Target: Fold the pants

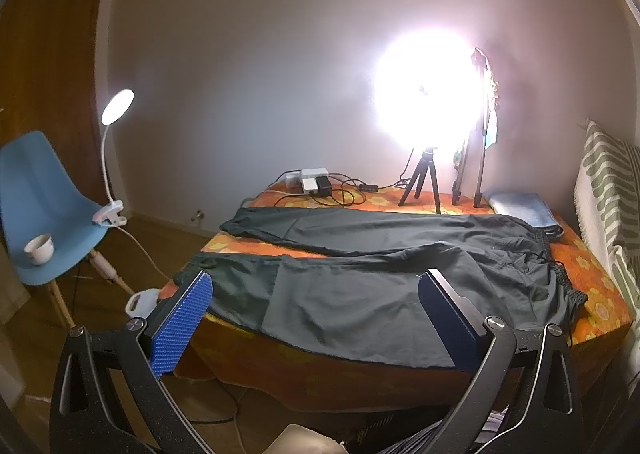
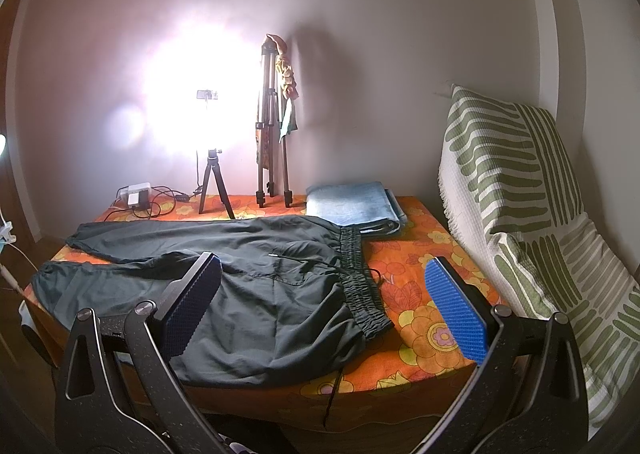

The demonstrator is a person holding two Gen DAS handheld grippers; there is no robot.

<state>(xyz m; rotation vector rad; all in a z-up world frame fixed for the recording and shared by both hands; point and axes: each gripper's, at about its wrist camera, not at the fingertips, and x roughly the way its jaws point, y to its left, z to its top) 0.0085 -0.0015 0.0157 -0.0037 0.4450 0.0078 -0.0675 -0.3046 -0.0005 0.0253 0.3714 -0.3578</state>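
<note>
both the left claw (image 1: 314,304) and right claw (image 2: 324,294) gape wide, empty, over dark pants (image 2: 248,278) spread flat.

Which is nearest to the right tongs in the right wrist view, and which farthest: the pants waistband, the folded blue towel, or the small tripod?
1. Waistband: between the open right tongs, just ahead on the bed.
2. Blue towel: behind the waistband, toward the back right.
3. Small tripod: at the far edge by the wall, back left under the bright lamp.
</note>
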